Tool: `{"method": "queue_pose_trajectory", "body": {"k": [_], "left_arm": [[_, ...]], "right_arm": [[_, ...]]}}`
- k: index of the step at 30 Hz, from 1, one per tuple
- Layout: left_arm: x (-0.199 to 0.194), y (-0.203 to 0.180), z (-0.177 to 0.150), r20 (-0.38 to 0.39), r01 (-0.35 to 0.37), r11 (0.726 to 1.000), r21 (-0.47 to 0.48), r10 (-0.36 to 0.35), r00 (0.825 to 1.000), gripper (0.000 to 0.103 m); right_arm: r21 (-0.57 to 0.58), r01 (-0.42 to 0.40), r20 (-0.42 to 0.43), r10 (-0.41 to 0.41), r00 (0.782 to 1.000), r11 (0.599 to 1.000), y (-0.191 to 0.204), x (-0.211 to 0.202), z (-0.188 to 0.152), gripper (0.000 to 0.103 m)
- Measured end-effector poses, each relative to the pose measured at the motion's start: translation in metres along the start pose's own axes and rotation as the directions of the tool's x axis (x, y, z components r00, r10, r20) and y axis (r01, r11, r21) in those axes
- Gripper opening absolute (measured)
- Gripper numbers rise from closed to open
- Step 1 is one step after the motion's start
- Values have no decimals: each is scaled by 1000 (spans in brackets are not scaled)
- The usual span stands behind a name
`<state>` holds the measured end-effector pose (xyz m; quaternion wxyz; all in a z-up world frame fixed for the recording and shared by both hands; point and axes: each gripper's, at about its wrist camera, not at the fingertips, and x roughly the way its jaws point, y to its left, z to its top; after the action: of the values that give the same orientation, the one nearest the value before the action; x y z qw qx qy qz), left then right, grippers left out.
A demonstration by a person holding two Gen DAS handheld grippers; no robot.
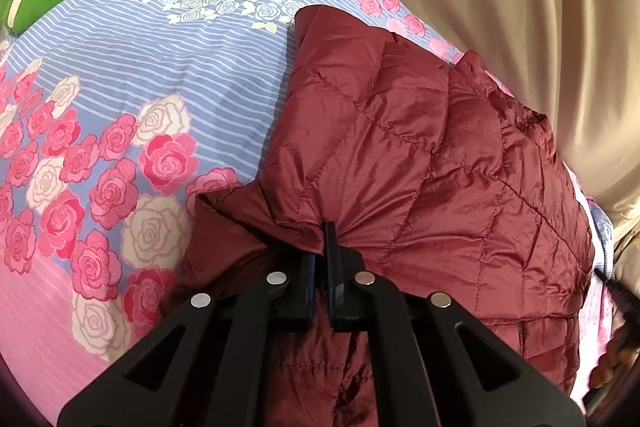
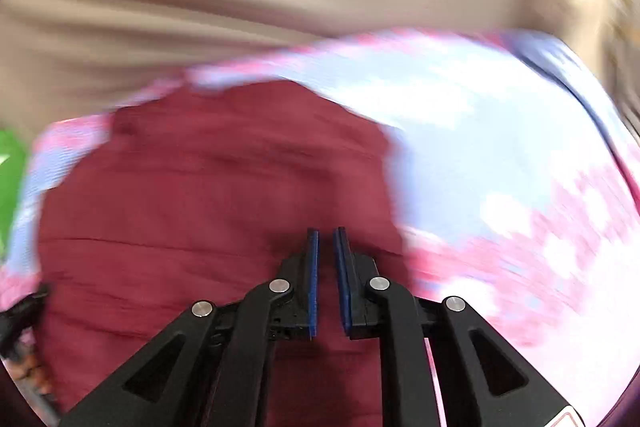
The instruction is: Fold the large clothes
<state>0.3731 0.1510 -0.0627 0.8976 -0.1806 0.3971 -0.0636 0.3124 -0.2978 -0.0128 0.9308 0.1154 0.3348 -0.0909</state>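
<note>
Jacket (image 1: pixel 420 147) lay half-folded on the bed's floral sheet (image 1: pixel 120 75) — left claw (image 1: pixel 323 239) pinched its near edge, right claw (image 2: pixel 326 243) hovered over it, slightly parted, empty. Slippery quilted fabric could slide free of that grip — and unfold.

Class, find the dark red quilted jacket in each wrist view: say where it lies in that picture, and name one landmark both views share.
Left wrist view: the quilted jacket fills centre and right, a fold pinched in the left gripper.
Right wrist view: the jacket, blurred, fills centre and left, beneath the right gripper, nothing between the jaws.
Shared landmark: the rose-print bedsheet under the jacket.
</note>
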Motion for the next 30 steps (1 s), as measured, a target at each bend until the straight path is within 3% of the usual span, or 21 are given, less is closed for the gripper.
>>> {"method": "queue_pose_trajectory", "body": {"k": [3,7,9,11,13,15,16,17,19,22,23,24,26,30], "left_arm": [[1,0,0,0,-2,1000,4,2,1000,4],[2,0,0,0,1,1000,3,-1,1000,4],[2,1,0,0,4,1000,1,-4,1000,4],[2,2,1,-1,14,1000,-5,-14,1000,4],[2,4,1,-1,22,1000,-8,-22,1000,4],[3,4,2,-2,24,1000,-8,-24,1000,4],[2,4,1,-1,25,1000,-9,-25,1000,4],[3,5,2,-1,27,1000,-11,-27,1000,4],[3,5,2,0,30,999,-13,-30,1000,4],[3,5,1,0,29,1000,-11,-29,1000,4],[3,4,1,0,26,1000,-8,-26,1000,4],[3,4,2,1,22,1000,-4,-22,1000,4],[3,2,2,2,12,1000,5,-12,1000,4],[4,-1,1,3,1,1000,10,-1,1000,4]], "right_arm": [[-200,-141,-16,140,990,970,102,3,6,13],[-362,-213,-80,197,977,908,213,44,-4,11],[-354,-238,-120,208,971,904,234,69,-1,8],[-353,-185,-125,149,981,917,238,92,2,0],[-298,-152,-111,123,986,942,223,101,16,0],[-163,-129,-74,118,990,978,194,96,36,1],[-127,-131,-61,124,990,983,181,89,41,9],[-110,-150,-35,147,989,982,165,75,43,15],[-149,-125,5,127,992,981,141,52,37,16],[-148,-51,40,57,998,988,79,20,12,41],[-133,6,52,1,999,991,52,12,1,51],[-126,48,64,-40,997,991,30,1,-9,55],[-91,75,46,-71,996,993,-3,-11,-28,57],[-18,8,-66,-9,998,1000,-32,3,-44,57]]}}
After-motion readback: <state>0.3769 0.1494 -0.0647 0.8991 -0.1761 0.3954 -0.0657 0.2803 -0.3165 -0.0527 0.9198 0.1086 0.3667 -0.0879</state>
